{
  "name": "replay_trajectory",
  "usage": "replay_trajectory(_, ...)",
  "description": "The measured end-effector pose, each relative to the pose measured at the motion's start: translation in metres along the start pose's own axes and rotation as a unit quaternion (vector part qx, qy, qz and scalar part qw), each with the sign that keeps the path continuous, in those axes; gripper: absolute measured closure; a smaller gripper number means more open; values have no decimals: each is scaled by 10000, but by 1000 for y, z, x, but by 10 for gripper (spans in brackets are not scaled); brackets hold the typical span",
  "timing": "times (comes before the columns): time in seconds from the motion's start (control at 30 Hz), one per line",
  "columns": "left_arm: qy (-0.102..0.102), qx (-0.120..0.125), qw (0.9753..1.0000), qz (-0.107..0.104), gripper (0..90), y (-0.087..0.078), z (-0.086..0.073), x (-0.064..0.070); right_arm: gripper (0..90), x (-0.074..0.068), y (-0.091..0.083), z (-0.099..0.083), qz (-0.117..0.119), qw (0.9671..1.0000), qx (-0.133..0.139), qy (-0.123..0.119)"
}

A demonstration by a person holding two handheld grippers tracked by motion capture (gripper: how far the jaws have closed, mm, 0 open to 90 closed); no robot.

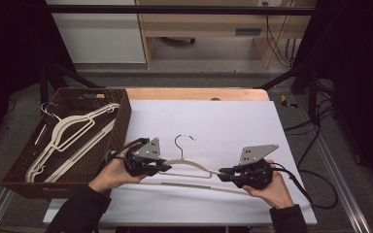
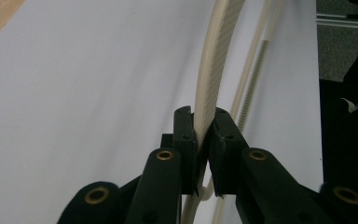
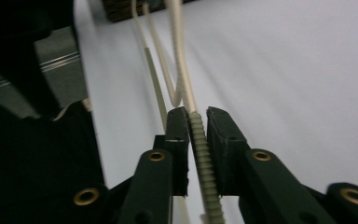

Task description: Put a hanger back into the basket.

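two grippers hold one cream plastic hanger [image 1: 189, 167] above the white sheet [image 1: 209, 121] that covers the wooden table [image 1: 194, 93]. the left gripper [image 1: 162, 167] has its jaws clenched on the hanger's left shoulder; in the left gripper view the flat, finely textured cream arm [image 2: 209, 79] runs up from between the black jaws, which press on both of its sides. the right gripper [image 1: 222, 174] grasps the right shoulder, where the arm turns into a ribbed, greyish non-slip strip [image 3: 200, 149] lying between its jaws. the hanger has a dark metal hook [image 1: 183, 141] pointing away from the person, a curved top and a thin lower bar. at the left, a dark wicker basket [image 1: 119, 126] holds more cream hangers [image 1: 70, 131].
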State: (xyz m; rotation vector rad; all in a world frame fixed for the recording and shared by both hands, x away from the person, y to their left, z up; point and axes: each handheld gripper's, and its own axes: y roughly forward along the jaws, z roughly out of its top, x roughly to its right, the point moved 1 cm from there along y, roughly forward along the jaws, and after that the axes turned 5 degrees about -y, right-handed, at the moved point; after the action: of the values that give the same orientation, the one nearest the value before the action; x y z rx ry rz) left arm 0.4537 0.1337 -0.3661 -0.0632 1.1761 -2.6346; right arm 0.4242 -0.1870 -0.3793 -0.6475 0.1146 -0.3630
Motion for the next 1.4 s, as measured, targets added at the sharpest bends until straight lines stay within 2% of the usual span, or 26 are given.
replay_trajectory(0.1,-43,-42,10000,-43,843,-2,4,8,702,3,-2,-1,-178,9998,29,80)
replay_trajectory(0.23,-78,27,9999,-99,865,-3,11,21,604,6,-8,-2,-579,9976,371,83)
replay_trajectory(0.3,-70,-27,10000,-6,869,-4,14,26,581,7,-11,-2,-785,9958,453,136)
replay_trajectory(0.37,-126,-84,9998,89,870,-4,15,28,533,8,-14,-2,-856,9944,590,177)
replay_trajectory(0.43,-256,-70,9995,154,870,-5,15,27,464,9,-19,-3,-1040,9911,807,184)
replay_trajectory(0.47,-303,-34,9994,167,870,-6,15,27,427,10,-22,-3,-1191,9883,934,201)
replay_trajectory(0.57,-518,170,9981,275,870,-13,16,24,350,14,-28,-5,-1450,9826,1111,348)
replay_trajectory(0.63,-624,309,9971,320,870,-22,20,22,332,16,-32,-8,-1610,9788,1175,466)
replay_trajectory(0.73,-760,627,9942,443,870,-37,26,20,278,20,-35,-12,-1787,9740,1243,629)
replay_trajectory(0.8,-782,712,9931,509,869,-49,30,16,242,21,-37,-14,-1853,9717,1291,688)
replay_trajectory(0.83,-856,801,9916,543,870,-55,32,14,227,22,-37,-15,-1897,9703,1306,746)
replay_trajectory(0.97,-946,903,9887,731,869,-82,36,6,191,25,-38,-19,-2044,9660,1322,870)
replay_trajectory(1.1,-1099,1009,9849,873,869,-109,34,-7,173,27,-38,-22,-2092,9645,1302,948)
replay_trajectory(1.13,-1156,1018,9837,929,869,-116,32,-11,171,27,-37,-22,-2105,9644,1282,963)
replay_trajectory(1.17,-1253,1083,9813,978,869,-122,29,-15,169,28,-37,-23,-2108,9647,1280,925)
replay_trajectory(1.2,-1288,1077,9803,1045,869,-128,26,-19,164,27,-37,-23,-2103,9643,1275,982)
replay_trajectory(1.33,-1514,1017,9742,1326,869,-149,7,-36,146,28,-35,-24,-2126,9648,1200,976)
replay_trajectory(1.37,-1610,1003,9718,1400,869,-157,-3,-42,143,28,-34,-24,-2138,9647,1181,984)
replay_trajectory(1.4,-1650,995,9707,1437,869,-160,-8,-45,142,28,-34,-24,-2136,9652,1152,979)
